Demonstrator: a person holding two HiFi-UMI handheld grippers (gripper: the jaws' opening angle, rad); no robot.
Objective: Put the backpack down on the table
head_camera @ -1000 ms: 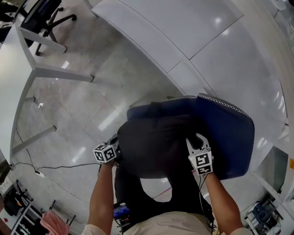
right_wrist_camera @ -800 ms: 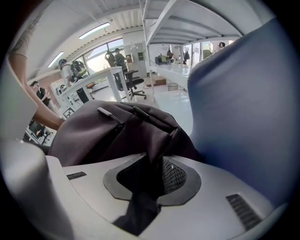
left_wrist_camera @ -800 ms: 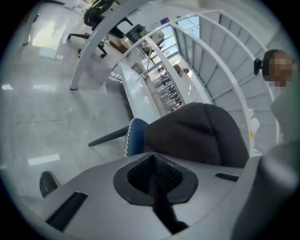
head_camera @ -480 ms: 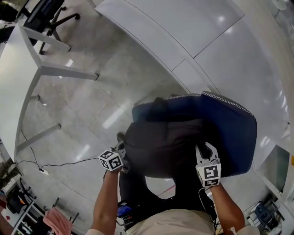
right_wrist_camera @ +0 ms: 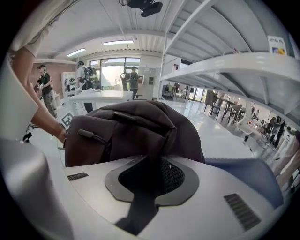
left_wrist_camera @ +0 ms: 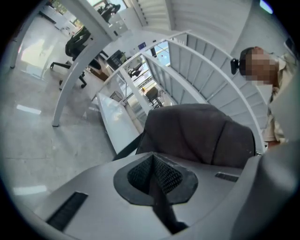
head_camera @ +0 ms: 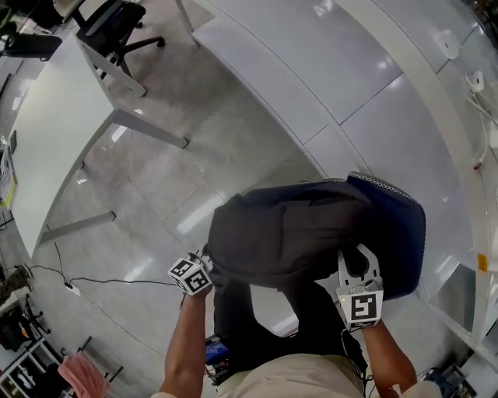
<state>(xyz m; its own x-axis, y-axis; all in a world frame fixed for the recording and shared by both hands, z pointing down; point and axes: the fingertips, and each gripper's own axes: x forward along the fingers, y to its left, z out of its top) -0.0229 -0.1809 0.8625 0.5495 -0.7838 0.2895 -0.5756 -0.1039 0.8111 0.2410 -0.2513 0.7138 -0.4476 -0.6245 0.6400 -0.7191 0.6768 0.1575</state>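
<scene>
The left gripper [head_camera: 204, 266] has its jaws fully together on a dark strap [left_wrist_camera: 161, 206] of the backpack [head_camera: 288, 233]. The right gripper [head_camera: 359, 263] has narrow, closing jaws, with a second strap [right_wrist_camera: 138, 206] pinched between them. The backpack's bulk sits just ahead of both jaws, spanning from one to the other, above a blue chair [head_camera: 405, 233]. The table [head_camera: 311, 54] lies beyond the jaws, apart from the backpack.

You are holding the backpack [head_camera: 288, 233] between the grippers: left gripper [head_camera: 207, 263] at its left, right gripper [head_camera: 358, 255] at its right, jaws closing on a strap. It is hanging over the floor [head_camera: 156, 194], just before the desk [head_camera: 373, 101]. A second desk [head_camera: 54, 140] is standing far left, with an office chair [head_camera: 117, 19] behind it.
</scene>
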